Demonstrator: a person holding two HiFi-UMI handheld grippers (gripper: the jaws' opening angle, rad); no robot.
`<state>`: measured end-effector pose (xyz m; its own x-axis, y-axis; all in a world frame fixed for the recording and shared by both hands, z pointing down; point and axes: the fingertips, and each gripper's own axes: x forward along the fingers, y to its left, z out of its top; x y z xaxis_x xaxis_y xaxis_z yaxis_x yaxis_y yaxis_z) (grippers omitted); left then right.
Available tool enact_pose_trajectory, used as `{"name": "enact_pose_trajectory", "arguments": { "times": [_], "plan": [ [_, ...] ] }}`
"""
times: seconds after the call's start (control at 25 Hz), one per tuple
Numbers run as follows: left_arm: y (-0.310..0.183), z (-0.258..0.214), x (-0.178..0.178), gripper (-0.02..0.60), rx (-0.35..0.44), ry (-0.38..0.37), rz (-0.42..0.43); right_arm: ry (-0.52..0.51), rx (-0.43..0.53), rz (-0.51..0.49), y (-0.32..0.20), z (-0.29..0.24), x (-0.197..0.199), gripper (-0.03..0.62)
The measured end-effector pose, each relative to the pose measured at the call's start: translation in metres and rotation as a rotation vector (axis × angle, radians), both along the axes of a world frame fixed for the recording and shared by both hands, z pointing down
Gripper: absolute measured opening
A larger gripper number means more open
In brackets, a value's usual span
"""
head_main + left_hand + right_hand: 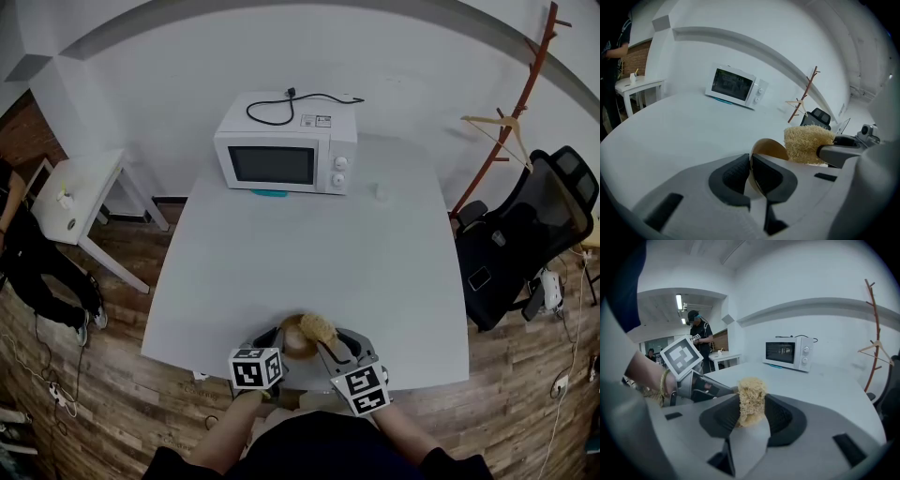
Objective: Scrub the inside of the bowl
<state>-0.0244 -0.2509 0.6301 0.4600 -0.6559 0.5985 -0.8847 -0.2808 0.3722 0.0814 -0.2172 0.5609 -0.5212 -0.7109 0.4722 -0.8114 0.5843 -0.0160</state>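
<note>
— Left gripper [750, 176] jaws are pinched on the thin rim of the bowl [769, 149], which stands tipped on edge just ahead of them.

— And the right gripper [749, 414]?

— Squeezed on a loofah scrubber [751, 397], its tuft sticking out past the jaw tips. It sits at the bowl's mouth, just right of the left jaws. I can't tell whether it touches yet.

— What worries you?

— That rim hold. Push the scrubber hard into the bowl and I'd expect the bowl to pivot or slide out of the left jaws. Both tools hang at the near edge of the table [309, 253], so a dropped bowl could go to the floor.

— The scrubber?

— Soft, so it may drag loose.
</note>
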Motion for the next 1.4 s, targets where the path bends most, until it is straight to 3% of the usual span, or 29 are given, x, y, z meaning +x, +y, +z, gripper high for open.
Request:
{"name": "enact_pose_trajectory", "arguments": {
  "times": [0.32,0.76,0.84,0.92,0.96,1.4],
  "plan": [
    [-0.008,0.018,0.007,0.032,-0.05,-0.026,-0.01,-0.003,-0.017,0.055,-0.005,0.006,0.02,0.164],
    [-0.011,0.031,0.008,0.034,-0.083,-0.043,0.015,-0.008,-0.032,0.063,-0.007,0.011,0.016,0.164],
    [-0.011,0.03,0.006,0.045,-0.078,-0.035,0.013,-0.013,-0.033,0.07,-0.006,0.01,0.014,0.164],
    [-0.01,0.029,0.005,0.137,-0.075,-0.024,0.017,-0.019,-0.031,0.076,-0.004,0.008,0.013,0.164],
    [-0.011,0.027,0.004,0.144,-0.072,-0.023,0.019,-0.022,-0.029,0.08,-0.003,0.007,0.012,0.164],
    [0.003,-0.011,-0.01,0.144,0.031,-0.013,0.048,-0.069,0.035,0.155,0.018,-0.013,0.003,0.164]
  ]
}}
